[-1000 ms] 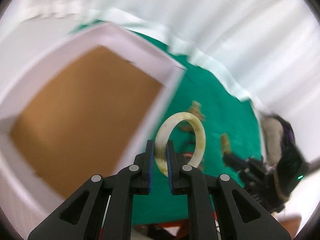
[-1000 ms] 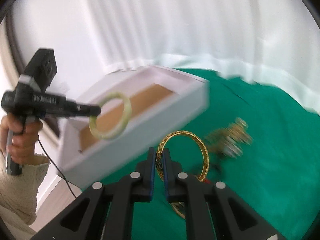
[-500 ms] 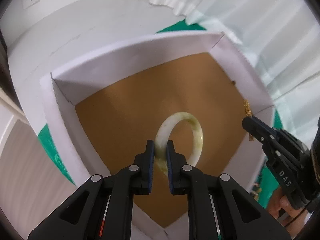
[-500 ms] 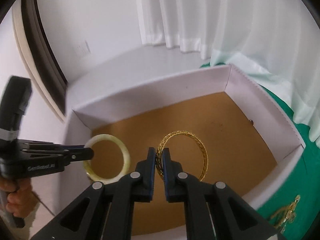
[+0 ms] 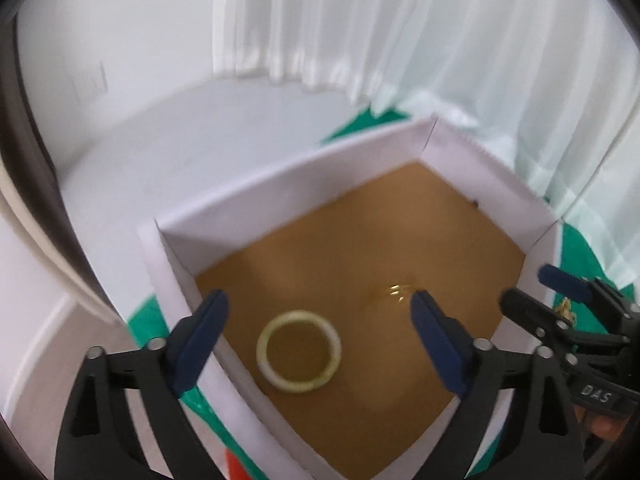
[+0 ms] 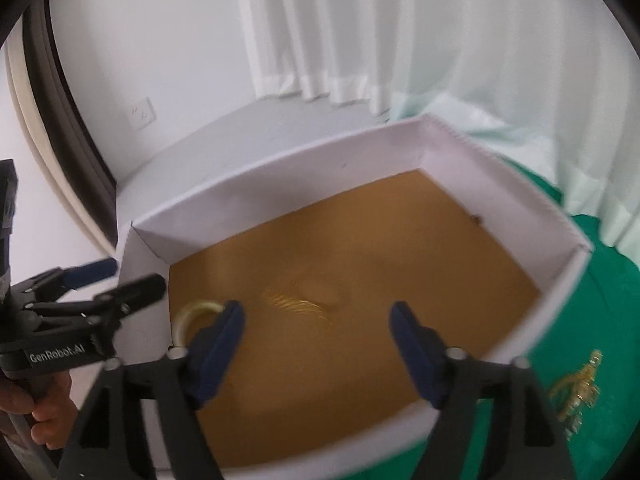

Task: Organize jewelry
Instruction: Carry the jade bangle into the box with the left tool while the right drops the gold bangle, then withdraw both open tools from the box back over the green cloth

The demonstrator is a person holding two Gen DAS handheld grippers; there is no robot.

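A white box with a brown floor sits on a green cloth. The pale jade bangle lies flat on the box floor; in the right wrist view only an arc of the jade bangle shows. The gold bangle is a motion-blurred streak on the floor, loose. My left gripper hangs above the box, its jaws opening wide, nothing pressed between them. My right gripper also hangs over the box, jaws opening, gripping nothing. Each gripper shows in the other's view, the right gripper and the left gripper.
Gold jewelry lies on the green cloth to the right of the box. White curtains hang behind, a white wall with a socket at the left. A hand holds the left gripper's handle.
Both grippers were shut on their bangles over the box; now both stand wide apart and the jade and gold bangles have dropped onto the box floor.
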